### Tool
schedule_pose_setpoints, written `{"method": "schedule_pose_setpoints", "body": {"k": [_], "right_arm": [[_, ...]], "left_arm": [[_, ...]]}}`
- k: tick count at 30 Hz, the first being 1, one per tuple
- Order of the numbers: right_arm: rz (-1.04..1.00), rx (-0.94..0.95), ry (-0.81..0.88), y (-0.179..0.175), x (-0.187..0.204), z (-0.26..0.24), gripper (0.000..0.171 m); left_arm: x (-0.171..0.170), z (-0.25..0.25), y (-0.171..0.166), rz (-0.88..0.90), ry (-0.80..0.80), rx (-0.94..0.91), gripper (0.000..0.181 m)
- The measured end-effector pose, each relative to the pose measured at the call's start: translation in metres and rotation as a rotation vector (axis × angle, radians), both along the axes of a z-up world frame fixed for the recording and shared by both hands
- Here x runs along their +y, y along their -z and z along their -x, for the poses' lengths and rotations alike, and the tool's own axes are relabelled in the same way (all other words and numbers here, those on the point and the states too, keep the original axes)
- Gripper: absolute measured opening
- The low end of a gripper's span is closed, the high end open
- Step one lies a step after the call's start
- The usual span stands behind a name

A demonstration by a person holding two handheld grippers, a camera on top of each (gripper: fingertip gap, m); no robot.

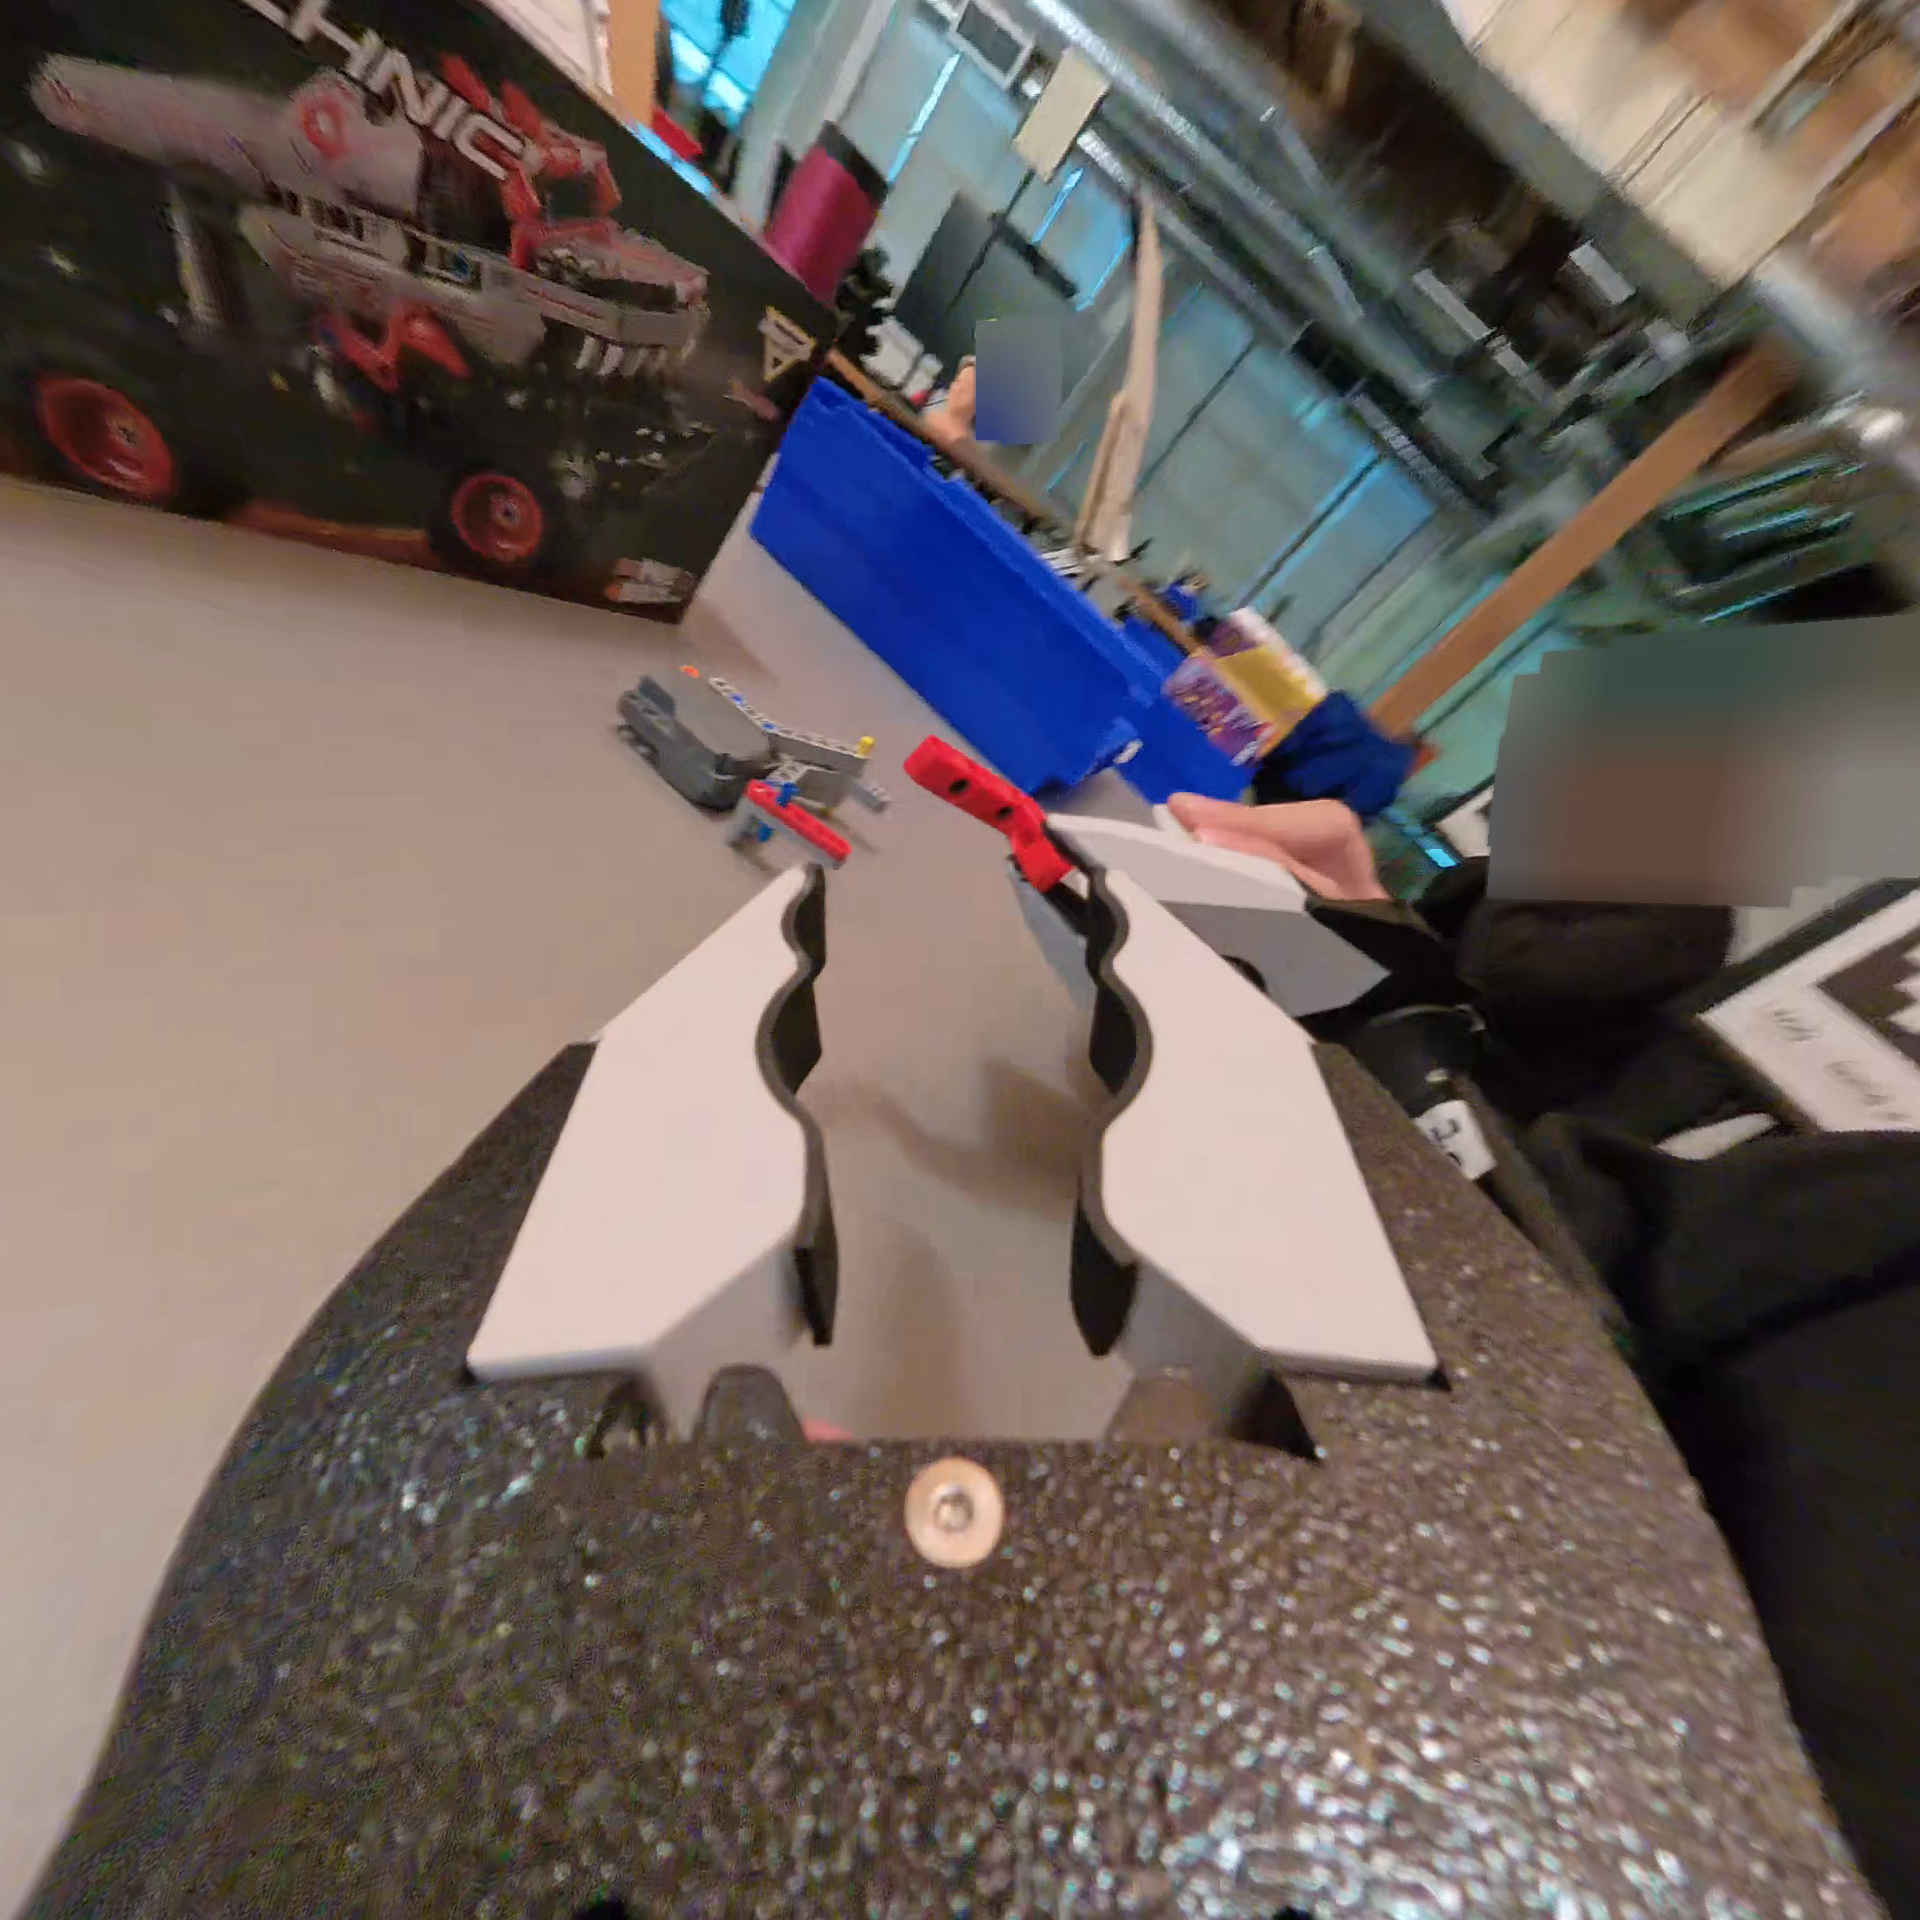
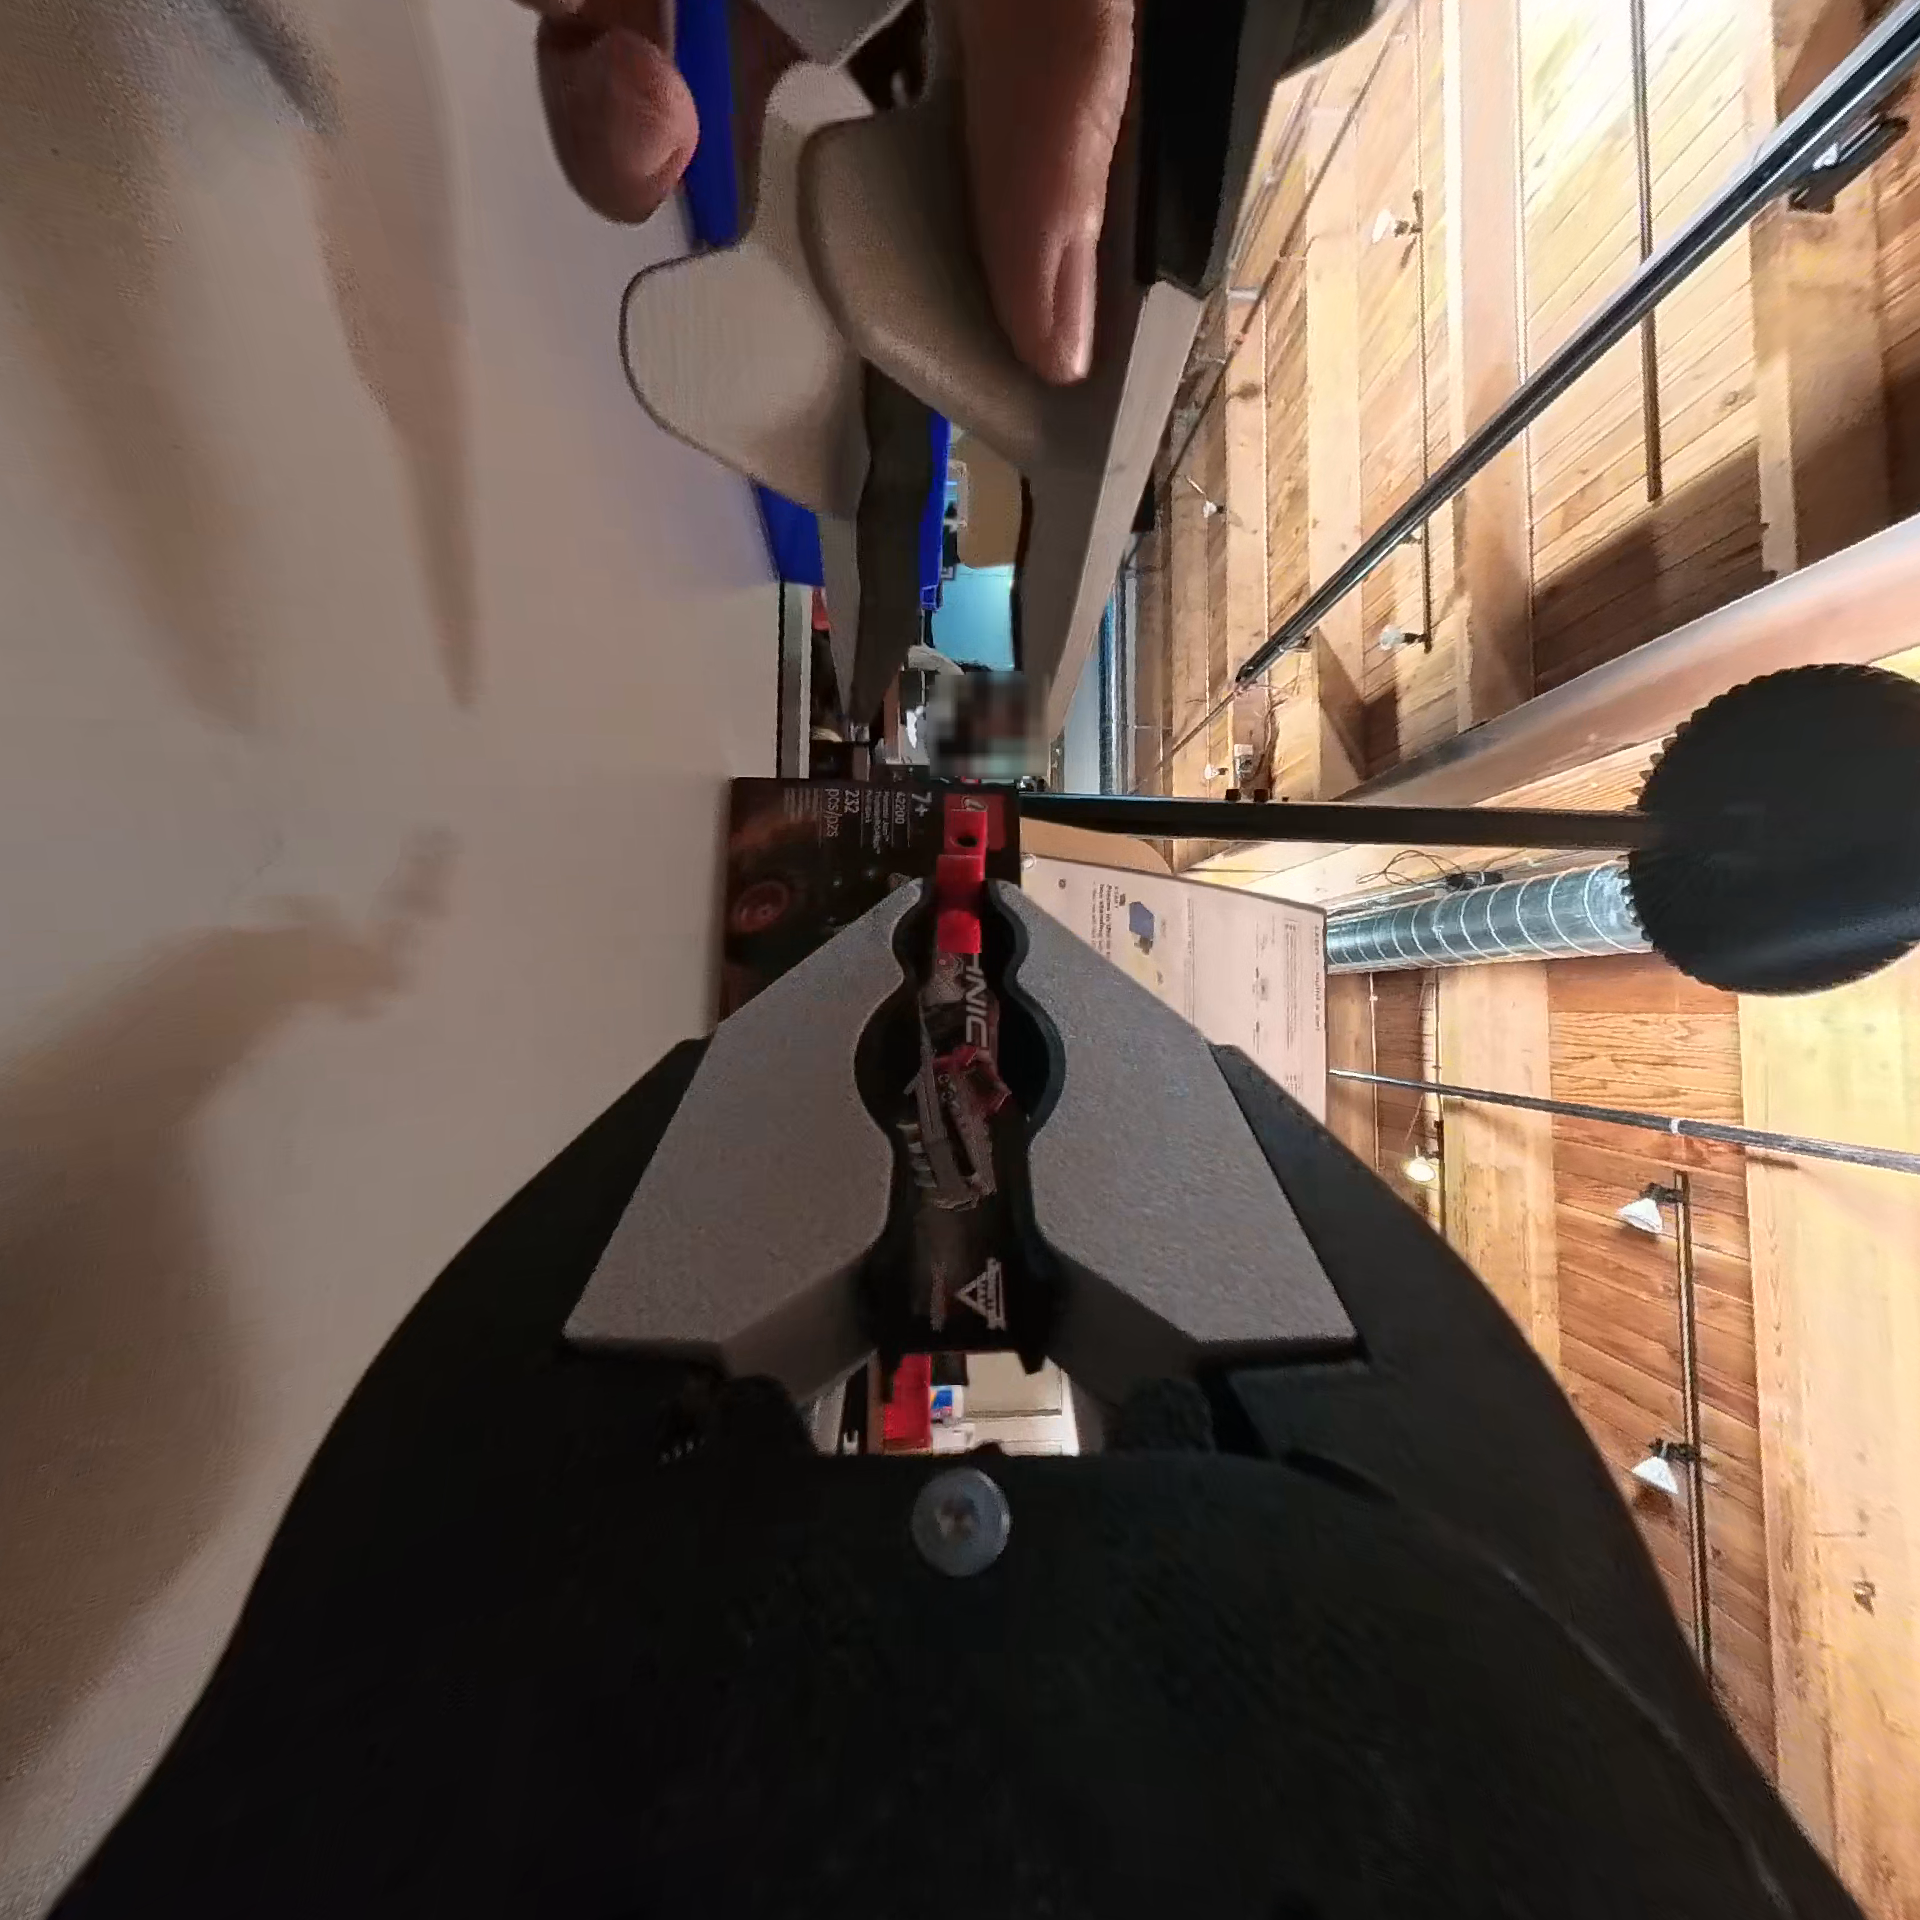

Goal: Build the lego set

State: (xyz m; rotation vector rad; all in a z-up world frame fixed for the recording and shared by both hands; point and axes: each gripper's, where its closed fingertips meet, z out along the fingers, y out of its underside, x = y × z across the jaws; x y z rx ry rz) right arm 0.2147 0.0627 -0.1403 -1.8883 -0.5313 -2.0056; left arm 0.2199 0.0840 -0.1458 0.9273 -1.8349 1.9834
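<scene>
On the table (image 1: 260, 831), right gripper (image 2: 961, 894) pinches a red beam (image 2: 961, 883), left gripper (image 1: 951, 883) gapes

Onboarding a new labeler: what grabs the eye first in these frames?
The red lego piece, pinched at the right gripper tips and held above the table. The left gripper gapes empty in front. Behind, the half-built grey model lies before the black set box.
</scene>
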Motion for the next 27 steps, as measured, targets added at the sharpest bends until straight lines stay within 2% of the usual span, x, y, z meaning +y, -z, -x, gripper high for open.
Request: {"method": "schedule_pose_setpoints", "body": {"k": [8, 27], "right_arm": [[-0.020, -0.007, -0.016, -0.007, 0.011, -0.012, 0.006], [0.007, -0.029, -0.034, 0.000, 0.028, -0.020, 0.006]], "left_arm": [[-0.011, 0.002, 0.003, 0.020, 0.054, 0.009, 0.045], [0.009, -0.008, 0.001, 0.049, 0.012, 0.031, 0.037]]}}
